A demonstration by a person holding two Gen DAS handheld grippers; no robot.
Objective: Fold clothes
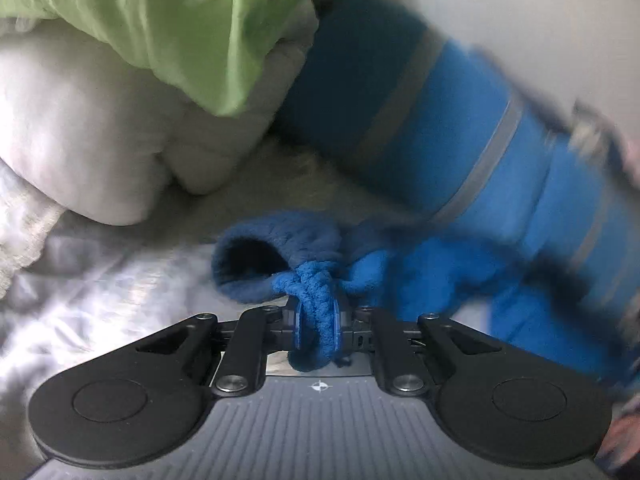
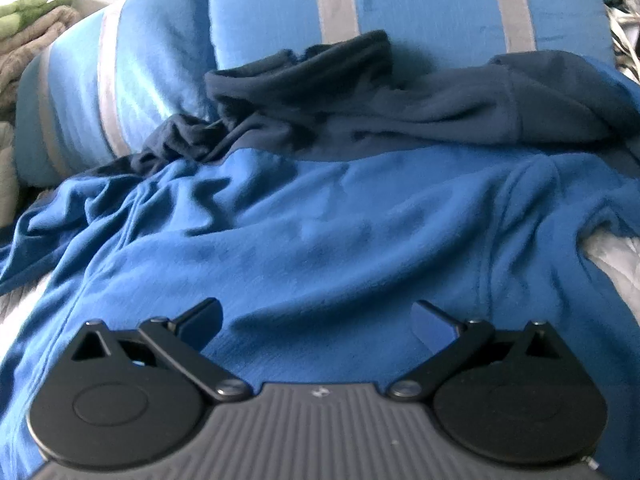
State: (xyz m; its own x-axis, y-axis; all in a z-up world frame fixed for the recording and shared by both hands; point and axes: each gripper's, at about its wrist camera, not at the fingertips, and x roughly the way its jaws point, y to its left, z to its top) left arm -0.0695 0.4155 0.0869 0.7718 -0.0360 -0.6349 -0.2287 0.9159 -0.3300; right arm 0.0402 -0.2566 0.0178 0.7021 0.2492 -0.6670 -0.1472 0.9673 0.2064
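- One garment is in play: a blue fleece top (image 2: 320, 240) lying rumpled on the bed, its body spread directly ahead of the right gripper (image 2: 318, 320), its dark navy collar (image 2: 320, 72) at the far end against the striped pillows.
- The left gripper (image 1: 316, 320) is clamped on a bunched fold of that fleece, beside what looks like a cuff opening (image 1: 248, 260) just ahead and to its left.
- The right gripper hangs over the fleece with its jaws wide apart, holding nothing.
- Judged by its drape, the fleece is light, soft and limp; it should sag and bunch rather than hold a crease, though the nap should grip well.
- A sensible hold for the free gripper is likely a hem or side seam, not the loose middle.
- Ahead of both grippers the blue striped pillows (image 2: 440, 4) close off the far side.
- To the left gripper's far left sit a white pillow (image 1: 100, 128) and a green cloth (image 1: 192, 28).
- White bed sheet (image 1: 100, 280) shows to the left gripper's near left; this looks like the open room for laying folds.
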